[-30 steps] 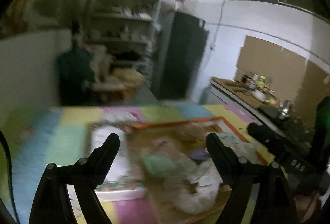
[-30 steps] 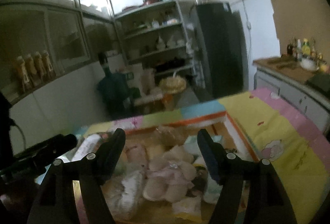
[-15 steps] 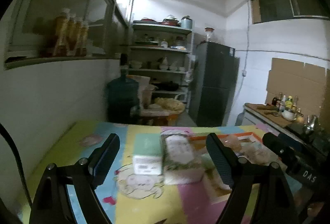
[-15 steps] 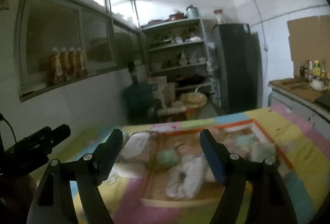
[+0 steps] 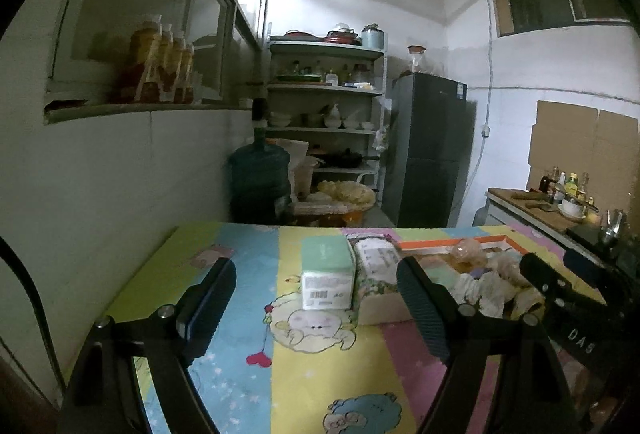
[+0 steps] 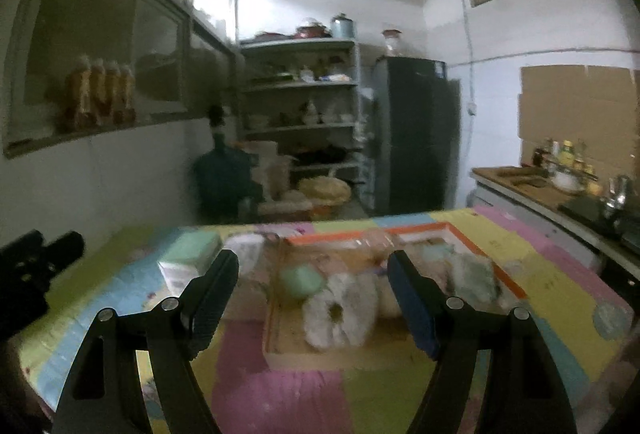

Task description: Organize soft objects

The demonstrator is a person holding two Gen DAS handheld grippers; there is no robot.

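Soft objects (image 6: 340, 310) lie heaped in a shallow orange-rimmed tray (image 6: 508, 276) on the surface (image 5: 248, 274), which is covered by a pastel cartoon mat. In the right wrist view the pile is blurred, though a white fluffy ring-shaped piece sits at the front with a small green lump (image 6: 301, 281) just behind it. To the left of the tray stand a mint-green box (image 5: 328, 276) and a patterned pack (image 5: 376, 266), touching each other.

Both tools are empty. The left hand-held gripper (image 5: 316, 304) has its jaws spread wide with nothing between them, aimed toward the box; the right hand-held gripper (image 6: 314, 298) is likewise released, framing the tray.

The step in hand looks like the approach to a first pick (nothing is grasped yet). To do it well, I would settle the right tool first so its view sharpens, then single out the topmost piece, probably the white ring, and bring the jaws down astride it rather than into the whole heap. Pinching near the thickest part should keep neighbouring pieces from being dragged along.
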